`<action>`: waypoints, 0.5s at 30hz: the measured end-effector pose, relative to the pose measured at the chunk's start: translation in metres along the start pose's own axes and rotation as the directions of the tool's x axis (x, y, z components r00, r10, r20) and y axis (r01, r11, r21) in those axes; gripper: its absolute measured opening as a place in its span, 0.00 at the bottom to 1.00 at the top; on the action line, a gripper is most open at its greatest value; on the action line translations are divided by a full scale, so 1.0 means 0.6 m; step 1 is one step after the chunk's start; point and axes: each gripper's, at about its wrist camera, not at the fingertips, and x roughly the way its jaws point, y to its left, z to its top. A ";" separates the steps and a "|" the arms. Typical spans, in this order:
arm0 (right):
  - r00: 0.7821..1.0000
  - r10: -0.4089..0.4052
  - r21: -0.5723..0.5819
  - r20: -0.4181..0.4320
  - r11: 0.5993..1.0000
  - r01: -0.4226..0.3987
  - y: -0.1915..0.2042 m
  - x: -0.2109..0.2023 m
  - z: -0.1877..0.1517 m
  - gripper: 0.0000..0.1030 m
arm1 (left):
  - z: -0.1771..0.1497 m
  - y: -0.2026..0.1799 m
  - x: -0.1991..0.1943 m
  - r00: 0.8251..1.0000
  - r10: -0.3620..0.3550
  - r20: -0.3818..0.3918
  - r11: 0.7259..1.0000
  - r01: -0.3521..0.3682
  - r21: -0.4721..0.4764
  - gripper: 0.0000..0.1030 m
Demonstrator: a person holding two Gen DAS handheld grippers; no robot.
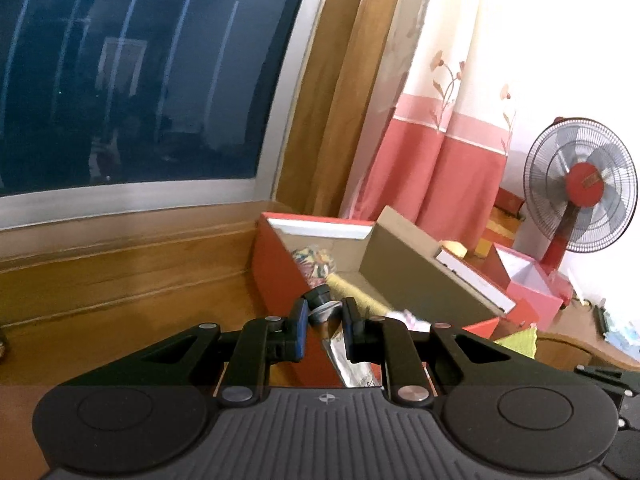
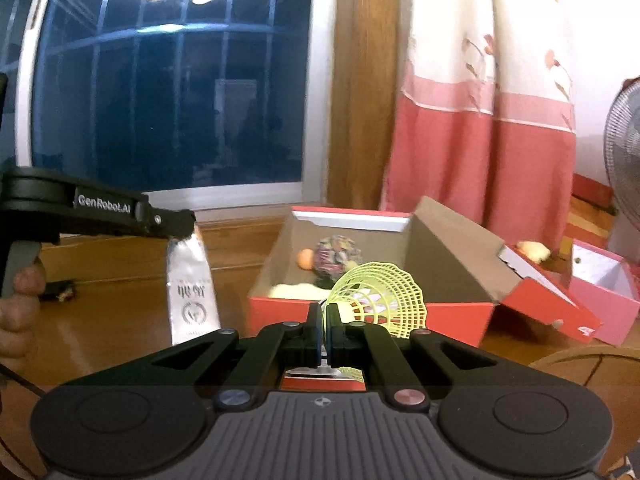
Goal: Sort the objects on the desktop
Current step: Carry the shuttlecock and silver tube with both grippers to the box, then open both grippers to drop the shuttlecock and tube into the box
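Left tongs (image 1: 325, 322) narrow, pinching a silver tube (image 1: 352, 364) near its dark cap; in the right wrist view the tube (image 2: 192, 288) hangs down from those tongs, clear of the counter (image 2: 120, 320), well to the left of the red box (image 2: 360, 316). Right tongs (image 2: 325, 320) almost closed on the base of a yellow-green shuttlecock (image 2: 378, 300), mesh skirt pointing forward, just short of the box's near wall. Box is open, lid flap leaning off to the right; ahead of the right tongs inside it lie a multicoloured bundle (image 2: 336, 256), an orange ball (image 2: 306, 259) and something pale yellow. Likely step: both items go into the box. To do it well: keep both grips firm, carry each piece over the near wall before letting go, lift the dangling tube enough that its tail clears the rim, release low so the light shuttlecock doesn't bounce out, and keep the two tongs apart.
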 end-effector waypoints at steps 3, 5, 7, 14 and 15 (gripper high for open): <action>1.000 -0.006 0.000 0.024 1.000 0.006 -0.014 0.013 0.010 0.03 | 0.014 -0.017 0.034 1.000 -0.009 0.007 1.000 0.009 0.023 0.18; 1.000 -0.006 -0.004 0.028 1.000 0.006 -0.026 0.029 0.017 0.03 | 0.024 -0.029 0.057 1.000 -0.015 0.012 0.999 0.015 0.039 0.18; 0.999 -0.006 -0.007 0.032 1.000 0.006 -0.038 0.046 0.023 0.03 | 0.034 -0.041 0.080 1.000 -0.022 0.016 0.998 0.021 0.055 0.18; 1.000 -0.010 0.031 0.021 0.999 0.009 -0.098 0.141 0.053 0.02 | 0.067 -0.073 0.168 1.000 -0.030 0.007 0.996 0.029 0.089 0.18; 1.000 -0.009 0.027 0.020 1.000 0.008 -0.101 0.154 0.057 0.02 | 0.070 -0.075 0.180 1.000 -0.028 0.005 0.995 0.028 0.092 0.18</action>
